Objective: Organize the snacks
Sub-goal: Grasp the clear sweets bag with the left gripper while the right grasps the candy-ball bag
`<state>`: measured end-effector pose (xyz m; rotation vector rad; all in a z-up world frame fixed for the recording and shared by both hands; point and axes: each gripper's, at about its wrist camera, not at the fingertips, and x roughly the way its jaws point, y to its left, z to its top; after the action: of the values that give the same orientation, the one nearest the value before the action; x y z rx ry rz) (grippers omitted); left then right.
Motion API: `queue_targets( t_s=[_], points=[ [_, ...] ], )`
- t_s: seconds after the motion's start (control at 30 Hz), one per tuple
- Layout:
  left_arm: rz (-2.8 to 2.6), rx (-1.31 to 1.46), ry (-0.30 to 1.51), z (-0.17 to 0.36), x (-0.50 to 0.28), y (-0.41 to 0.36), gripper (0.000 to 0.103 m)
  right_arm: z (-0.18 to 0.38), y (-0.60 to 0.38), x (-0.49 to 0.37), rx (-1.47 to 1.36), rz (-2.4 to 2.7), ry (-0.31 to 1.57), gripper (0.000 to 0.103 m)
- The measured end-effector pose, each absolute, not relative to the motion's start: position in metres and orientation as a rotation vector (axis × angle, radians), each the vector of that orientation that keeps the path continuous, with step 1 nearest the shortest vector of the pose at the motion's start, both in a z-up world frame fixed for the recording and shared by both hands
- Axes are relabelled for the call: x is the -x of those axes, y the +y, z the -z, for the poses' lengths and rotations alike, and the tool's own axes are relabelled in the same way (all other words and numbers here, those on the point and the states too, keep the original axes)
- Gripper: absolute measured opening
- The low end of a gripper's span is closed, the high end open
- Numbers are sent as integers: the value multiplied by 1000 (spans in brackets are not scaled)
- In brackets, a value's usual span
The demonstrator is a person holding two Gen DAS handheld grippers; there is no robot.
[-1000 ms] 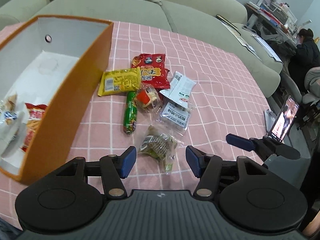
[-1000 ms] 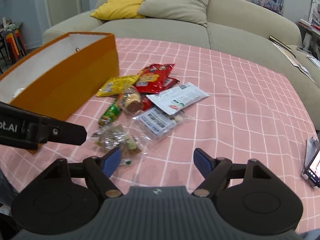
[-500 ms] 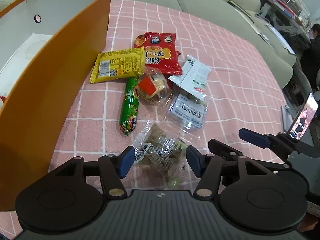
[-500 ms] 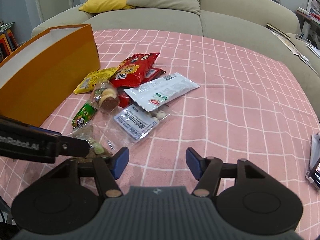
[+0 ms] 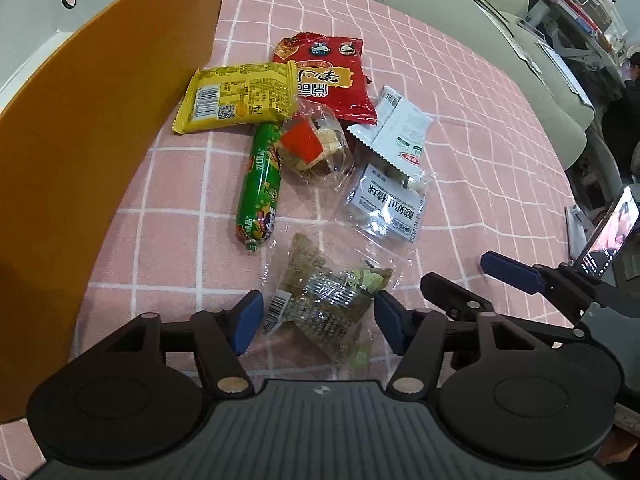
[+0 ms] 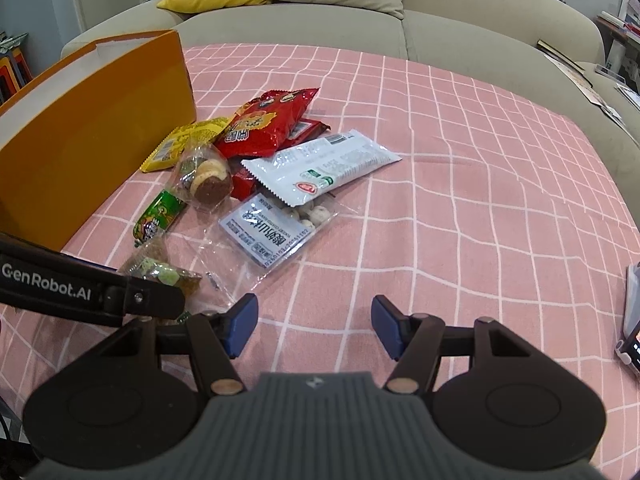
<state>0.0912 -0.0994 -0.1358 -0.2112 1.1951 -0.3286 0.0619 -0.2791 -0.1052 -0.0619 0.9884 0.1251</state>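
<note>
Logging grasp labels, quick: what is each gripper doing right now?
Left gripper: jaws open, straddling the clear snack packet, not gripping it.
Right gripper: jaws open, nothing between them but the pink checked tablecloth.

Right gripper [image 6: 314, 326] hangs over the pink checked cloth [image 6: 460, 216], jaws apart, only bare cloth between them. Ahead lies the snack pile: white packet [image 6: 320, 170] across a clear labelled bag [image 6: 276, 230], red bag [image 6: 268, 122] behind, yellow packet [image 6: 180, 144] beside the orange box [image 6: 92, 136]. A green sausage stick [image 6: 158, 218] points toward the left gripper's arm (reaching in from the left edge) [image 6: 92, 290], which covers part of a clear greenish packet [image 6: 160, 270].
</note>
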Motion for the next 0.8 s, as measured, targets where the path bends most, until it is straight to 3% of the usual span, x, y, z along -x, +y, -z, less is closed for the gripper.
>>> queue_targets(
  t_s=[0.23, 0.4, 0.63, 0.8],
  points=[
    [302, 207, 1186, 129, -88, -98, 53, 103, -277, -61, 58, -139, 975, 61],
    [222, 140, 1119, 107, -80, -94, 53, 101, -275, -64, 31, -149, 971, 62],
    [147, 108, 1066, 93, -84, -83, 53, 104, -264, -78, -47, -153, 982, 79],
    [138, 111, 1046, 90, -85, -80, 53, 112, -251, -95, -62, -115, 989, 80]
  ],
)
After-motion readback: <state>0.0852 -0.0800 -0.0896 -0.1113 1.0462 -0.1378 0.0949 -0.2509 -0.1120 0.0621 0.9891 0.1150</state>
